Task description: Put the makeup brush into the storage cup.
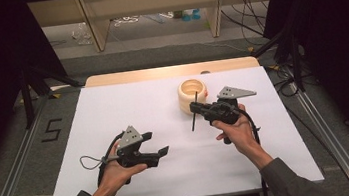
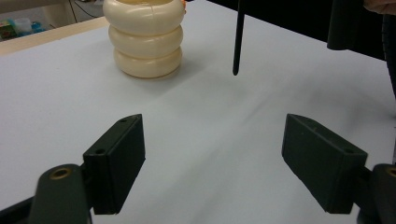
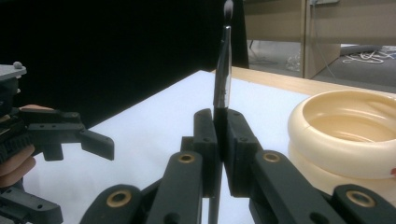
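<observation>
Broadly, the white table (image 1: 114, 115) takes up most of the scene, bare across its left half. Toward the far right of it stands a cream ribbed holder (image 1: 193, 95), an open cup built of stacked rings, upright and apparently empty as far as its inside shows.

Near the left, the left gripper (image 1: 157, 145) is held low over the table with its jaws spread wide and nothing between them; in the left gripper view it faces the holder across bare tabletop.

Just near of the holder, the right gripper (image 1: 196, 108) has its jaws clenched on a slim dark brush (image 1: 195, 111). The brush hangs roughly upright, its handle end pointing down and clear of the table, its bristle tip (image 3: 228, 9) up, beside the holder rather than over it.

By my reading, the step in hand is carrying the brush to the holder. The next move calls for raising the brush until its lower end clears the rim, shifting it farther over the opening, lowering it inside, then releasing. The left gripper may steady the holder if it tips.
</observation>
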`<action>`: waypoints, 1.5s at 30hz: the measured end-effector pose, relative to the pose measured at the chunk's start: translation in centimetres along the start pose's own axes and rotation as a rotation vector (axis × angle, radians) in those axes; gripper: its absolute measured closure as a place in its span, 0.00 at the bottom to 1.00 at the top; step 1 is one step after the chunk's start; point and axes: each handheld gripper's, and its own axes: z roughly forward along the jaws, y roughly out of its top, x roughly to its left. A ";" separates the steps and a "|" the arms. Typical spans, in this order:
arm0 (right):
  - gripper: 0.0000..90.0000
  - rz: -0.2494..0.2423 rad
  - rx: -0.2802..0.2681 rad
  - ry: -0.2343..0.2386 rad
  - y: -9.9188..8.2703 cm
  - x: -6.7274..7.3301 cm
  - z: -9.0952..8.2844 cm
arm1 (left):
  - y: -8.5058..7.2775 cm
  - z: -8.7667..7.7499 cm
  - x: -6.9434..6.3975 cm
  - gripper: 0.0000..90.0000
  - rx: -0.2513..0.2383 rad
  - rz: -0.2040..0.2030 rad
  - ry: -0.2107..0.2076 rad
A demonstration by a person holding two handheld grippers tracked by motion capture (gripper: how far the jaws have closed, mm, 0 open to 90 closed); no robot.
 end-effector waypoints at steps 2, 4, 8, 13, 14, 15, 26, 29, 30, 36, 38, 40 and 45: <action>0.95 0.016 0.009 -0.004 0.2 -0.1 0.0 | 0.0 0.0 0.0 0.23 0.003 -0.004 -0.001; 0.95 0.015 0.036 -0.010 0.4 -0.3 -0.1 | 0.0 0.0 -0.1 0.23 0.000 -0.012 -0.008; 0.95 -0.009 0.016 -0.029 0.6 -0.8 0.1 | 0.0 0.0 0.1 0.23 -0.001 -0.004 -0.008; 0.95 0.018 0.018 -0.035 0.5 -1.4 0.2 | 0.1 -0.1 0.0 0.21 -0.002 -0.008 -0.001; 0.95 0.034 0.034 -0.041 0.5 -1.5 0.3 | 0.1 0.0 0.0 0.21 -0.004 -0.019 -0.003; 0.95 0.026 0.036 -0.043 0.5 -1.6 0.2 | 0.1 0.0 0.0 0.21 -0.005 -0.019 -0.001; 0.95 0.045 0.027 -0.055 0.5 -2.3 0.4 | 0.2 -0.1 0.0 0.21 -0.008 -0.025 0.004; 0.95 0.029 0.030 -0.065 0.8 -2.3 0.4 | 0.2 -0.1 0.0 0.21 -0.004 -0.025 0.002; 0.95 0.022 0.011 -0.064 1.0 -2.2 0.5 | 0.2 -0.1 0.0 0.21 -0.004 -0.023 0.001; 0.95 -0.003 0.011 -0.073 2.4 -2.3 0.4 | 0.2 0.0 0.1 0.21 -0.003 -0.031 0.004; 0.95 0.003 0.021 -0.077 2.7 -2.4 0.5 | 0.2 0.0 0.1 0.21 -0.003 -0.031 0.004; 0.95 0.003 0.022 -0.080 3.0 -2.5 0.7 | 0.2 0.0 0.0 0.21 -0.002 -0.031 0.005; 0.95 -0.002 0.017 -0.082 3.6 -2.8 0.8 | 0.2 -0.1 0.2 0.21 -0.005 -0.023 0.006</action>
